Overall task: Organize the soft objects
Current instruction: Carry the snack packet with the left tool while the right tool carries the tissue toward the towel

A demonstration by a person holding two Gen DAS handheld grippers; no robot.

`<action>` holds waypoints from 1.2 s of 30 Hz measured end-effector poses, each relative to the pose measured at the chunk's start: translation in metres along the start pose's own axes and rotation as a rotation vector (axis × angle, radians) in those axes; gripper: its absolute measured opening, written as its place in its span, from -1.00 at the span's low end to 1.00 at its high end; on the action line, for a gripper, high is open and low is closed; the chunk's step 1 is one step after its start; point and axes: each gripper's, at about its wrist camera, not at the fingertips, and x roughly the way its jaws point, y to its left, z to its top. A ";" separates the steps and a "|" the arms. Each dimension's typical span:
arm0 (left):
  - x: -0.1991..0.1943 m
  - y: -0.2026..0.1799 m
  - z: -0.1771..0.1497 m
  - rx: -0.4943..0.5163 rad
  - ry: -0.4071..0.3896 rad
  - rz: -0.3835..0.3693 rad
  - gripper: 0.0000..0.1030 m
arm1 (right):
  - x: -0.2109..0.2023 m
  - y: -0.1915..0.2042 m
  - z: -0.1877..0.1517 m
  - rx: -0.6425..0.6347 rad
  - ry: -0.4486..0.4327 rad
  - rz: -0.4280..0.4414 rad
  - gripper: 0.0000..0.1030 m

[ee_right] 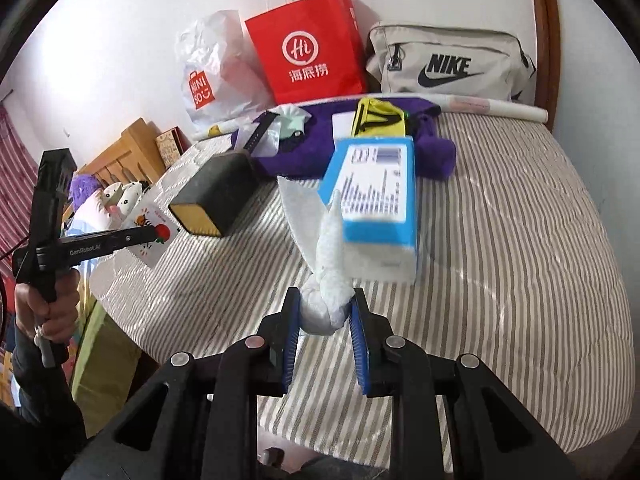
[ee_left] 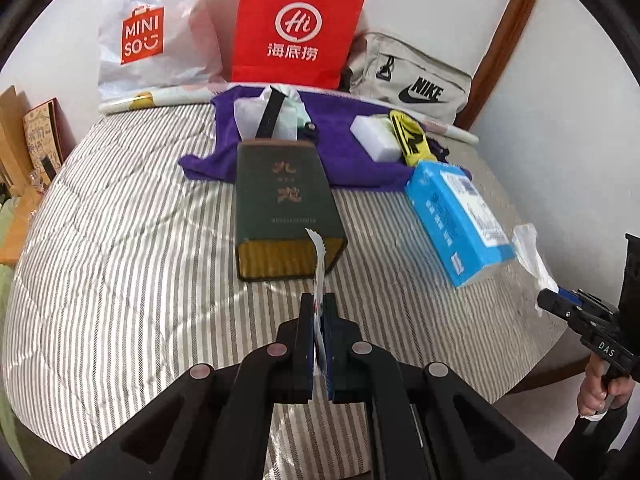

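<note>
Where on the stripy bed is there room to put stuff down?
Bare striped quilt lies left of the dark green box and in front of the blue tissue pack. It is crowded on the purple cloth below the red paper bag.
</note>
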 end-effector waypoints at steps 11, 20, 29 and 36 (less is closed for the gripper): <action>-0.009 -0.001 0.043 0.005 -0.054 -0.029 -0.91 | 0.004 -0.003 0.047 0.009 -0.035 -0.001 -0.53; 0.001 0.006 0.084 0.001 -0.066 -0.021 -0.91 | 0.019 -0.006 0.089 -0.005 -0.057 -0.003 -0.53; 0.033 0.022 0.123 -0.048 -0.042 -0.025 -0.91 | 0.049 -0.013 0.136 -0.030 -0.050 -0.010 -0.53; 0.061 0.027 0.153 -0.058 -0.027 -0.047 -0.91 | 0.083 -0.021 0.163 -0.042 -0.011 -0.019 -0.53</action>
